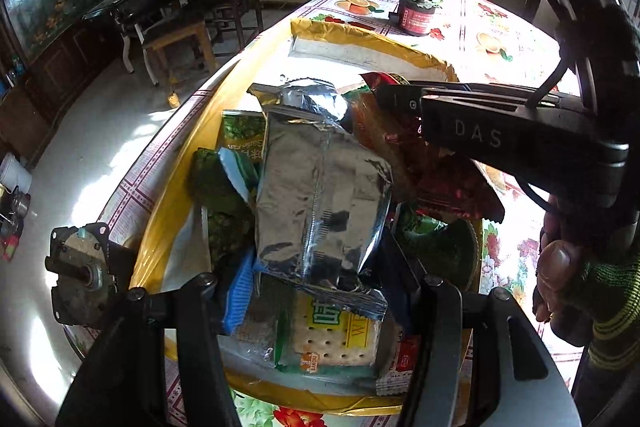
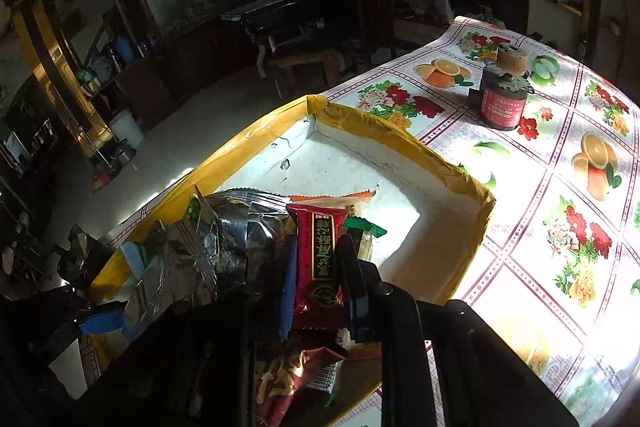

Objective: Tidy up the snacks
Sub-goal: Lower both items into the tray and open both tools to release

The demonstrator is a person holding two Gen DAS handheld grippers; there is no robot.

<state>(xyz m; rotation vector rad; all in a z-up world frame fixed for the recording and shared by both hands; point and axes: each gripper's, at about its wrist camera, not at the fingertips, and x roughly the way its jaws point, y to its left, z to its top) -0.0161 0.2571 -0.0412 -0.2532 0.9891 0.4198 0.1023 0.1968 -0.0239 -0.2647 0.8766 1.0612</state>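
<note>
Right tongs pinch a red snack packet, left tongs clasp the silver pouch, both over the yellow-edged tray for sorting

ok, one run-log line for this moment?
left hand-held gripper: shut on crinkled silver foil snack bag | right hand-held gripper: shut on red snack bar wrapper | over yellow-rimmed white tray

silver packet, red packet, yellow-rimmed tray.

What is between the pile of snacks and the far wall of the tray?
In the right wrist view, only bare white tray floor lies between the snack pile and the far wall.
</note>
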